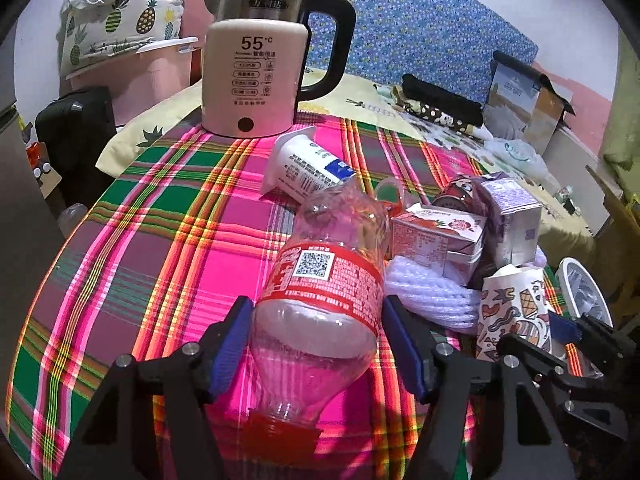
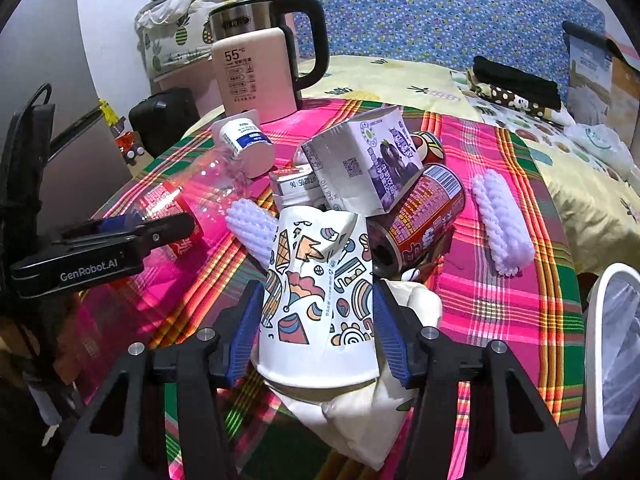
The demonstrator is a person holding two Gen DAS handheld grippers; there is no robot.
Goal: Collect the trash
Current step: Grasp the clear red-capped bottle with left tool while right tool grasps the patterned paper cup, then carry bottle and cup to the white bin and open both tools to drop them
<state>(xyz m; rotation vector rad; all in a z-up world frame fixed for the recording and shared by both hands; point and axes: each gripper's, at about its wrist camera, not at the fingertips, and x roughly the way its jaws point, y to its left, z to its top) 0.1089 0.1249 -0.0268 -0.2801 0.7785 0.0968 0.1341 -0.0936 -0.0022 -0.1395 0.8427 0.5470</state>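
Note:
My left gripper is shut on a clear plastic bottle with a red label and red cap, lying on the plaid cloth. My right gripper is shut on a crushed patterned paper cup, bottom toward the camera; it also shows in the left wrist view. Behind the cup lie a purple drink carton, a red can, a strawberry carton and a white yogurt cup. Crumpled white paper lies under the cup.
A pink electric kettle stands at the table's far edge. White foam netting lies at the right. A white bin with a liner stands beside the table at the right. The left gripper's body is at the left.

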